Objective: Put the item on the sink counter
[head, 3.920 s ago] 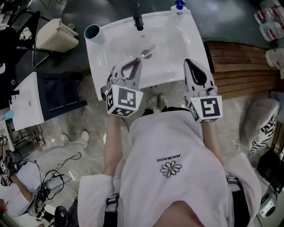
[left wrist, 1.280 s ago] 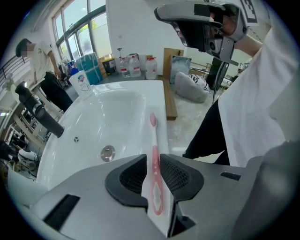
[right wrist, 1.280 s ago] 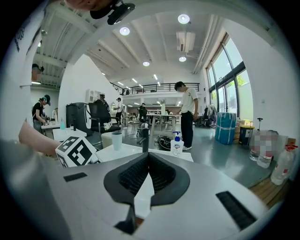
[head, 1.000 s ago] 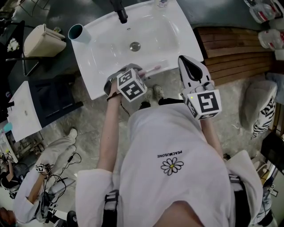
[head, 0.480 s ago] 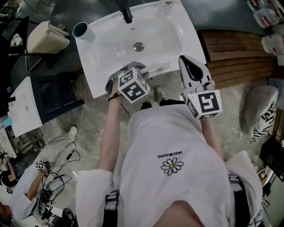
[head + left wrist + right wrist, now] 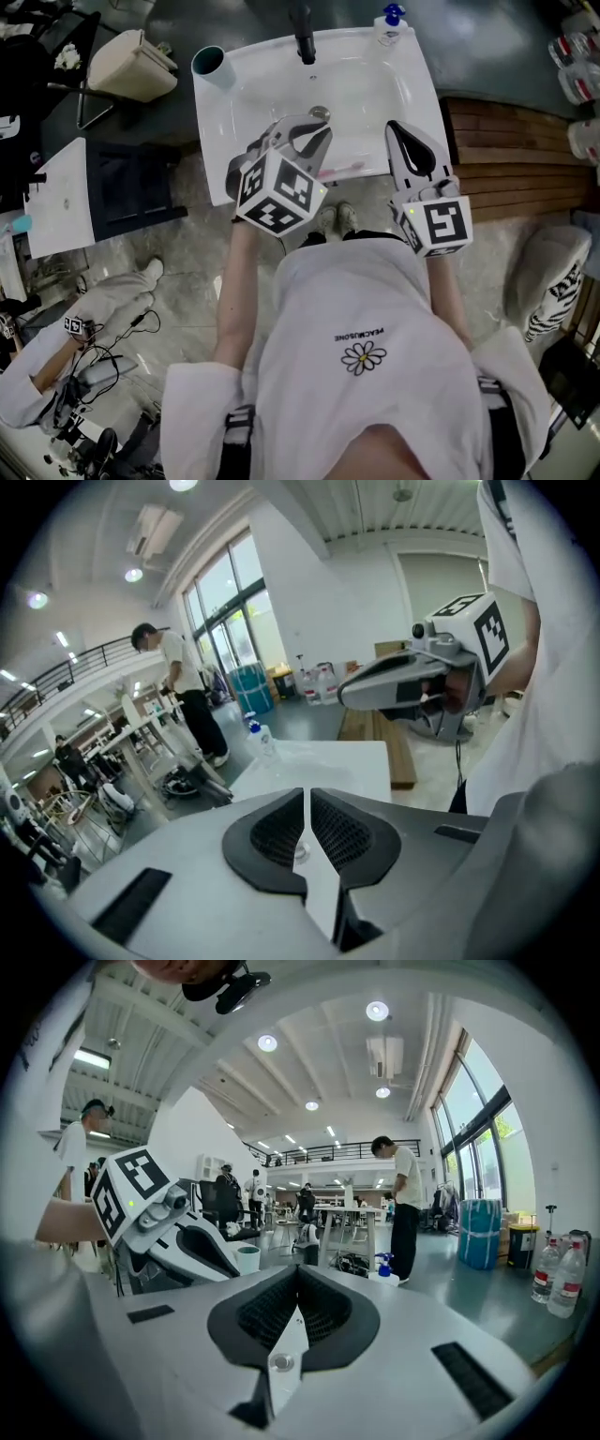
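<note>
We're holding the L gripper (image 6: 312, 133) over the sink counter (image 6: 212, 122), jaws closed, nothing btwn them. The toothbrush (image 6: 343, 169) is lying on the front rim, just beside it. It's prob. light, stiff and slick, so best pinched mid-handle. The R gripper (image 6: 399, 129) is hanging clenched, empty.

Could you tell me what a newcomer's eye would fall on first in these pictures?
The left hand-held gripper and right hand-held gripper, each with a black-and-white marker cube, hang over the front of a white sink in the head view. Between them a pink toothbrush lies on the sink's front rim, held by neither; a teal cup stands at its back left corner.
</note>
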The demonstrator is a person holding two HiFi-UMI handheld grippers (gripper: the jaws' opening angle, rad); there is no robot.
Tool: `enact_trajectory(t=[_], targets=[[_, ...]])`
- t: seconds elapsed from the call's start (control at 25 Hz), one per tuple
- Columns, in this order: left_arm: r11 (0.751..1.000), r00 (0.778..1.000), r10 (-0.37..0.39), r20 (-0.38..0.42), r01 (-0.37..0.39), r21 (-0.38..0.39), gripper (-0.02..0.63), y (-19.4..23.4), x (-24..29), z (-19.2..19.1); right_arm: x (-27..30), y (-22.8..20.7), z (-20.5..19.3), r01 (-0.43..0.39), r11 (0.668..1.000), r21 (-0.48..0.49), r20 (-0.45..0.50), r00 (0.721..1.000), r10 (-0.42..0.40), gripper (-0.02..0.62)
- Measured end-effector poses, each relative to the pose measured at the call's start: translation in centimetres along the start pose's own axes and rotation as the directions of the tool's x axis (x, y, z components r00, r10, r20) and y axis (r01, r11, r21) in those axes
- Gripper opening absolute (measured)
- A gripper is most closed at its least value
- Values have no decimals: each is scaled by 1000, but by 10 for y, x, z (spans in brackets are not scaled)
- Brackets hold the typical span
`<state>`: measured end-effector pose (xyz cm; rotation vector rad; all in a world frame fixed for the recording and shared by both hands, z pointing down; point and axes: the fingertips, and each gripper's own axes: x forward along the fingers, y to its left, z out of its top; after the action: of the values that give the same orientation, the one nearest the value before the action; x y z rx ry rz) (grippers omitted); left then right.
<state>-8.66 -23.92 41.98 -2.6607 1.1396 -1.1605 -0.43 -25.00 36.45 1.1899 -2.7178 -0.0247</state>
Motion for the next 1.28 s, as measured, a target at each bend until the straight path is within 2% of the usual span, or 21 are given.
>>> enact_trajectory(t=[0.12,0.2,0.28,0.4,0.48,0.52,0.6,0.68,0.72,0.76,0.8,0.92,1.0,1.28], targets=[[995,994,97,51,-97,-11,28,19,-21,16,11,0,12,-17,1000,-9,28,999,17,12],[984,980,177,95,-173,-50,21,32,-37,27,18,1,19,-24,1000,-14,42,999,25,11],[961,951,267,153,-252,-111,17,47,-56,39,23,3,29,-32,999,-21,66,997,34,12],[911,888,403,223,-364,-197,17,67,-86,54,31,5,46,-41,998,-39,108,993,45,11],[863,833,499,236,-455,-218,17,78,-107,58,34,9,57,-41,998,-57,132,990,49,11],[833,797,551,247,-508,-219,17,84,-118,59,35,11,62,-41,997,-64,146,988,50,11],[762,703,648,294,-592,-263,17,95,-144,62,37,17,71,-40,997,-69,175,983,52,11],[674,601,735,314,-601,-429,15,102,-167,58,39,22,80,-35,997,-73,195,980,48,11],[629,560,770,306,-586,-510,15,104,-176,53,40,24,83,-28,997,-78,200,979,44,11],[595,533,793,295,-574,-562,15,104,-182,49,41,26,85,-22,996,-83,203,978,38,11],[577,520,804,288,-567,-588,15,103,-185,46,41,28,86,-17,996,-89,204,978,35,11],[568,514,810,283,-563,-601,15,99,-187,42,41,35,87,-22,995,-96,209,977,42,11],[558,502,817,283,-563,-610,15,99,-191,42,42,38,87,-29,995,-94,209,977,48,11],[557,503,817,282,-563,-611,15,95,-192,39,39,36,84,-2,998,-68,204,979,16,11]])
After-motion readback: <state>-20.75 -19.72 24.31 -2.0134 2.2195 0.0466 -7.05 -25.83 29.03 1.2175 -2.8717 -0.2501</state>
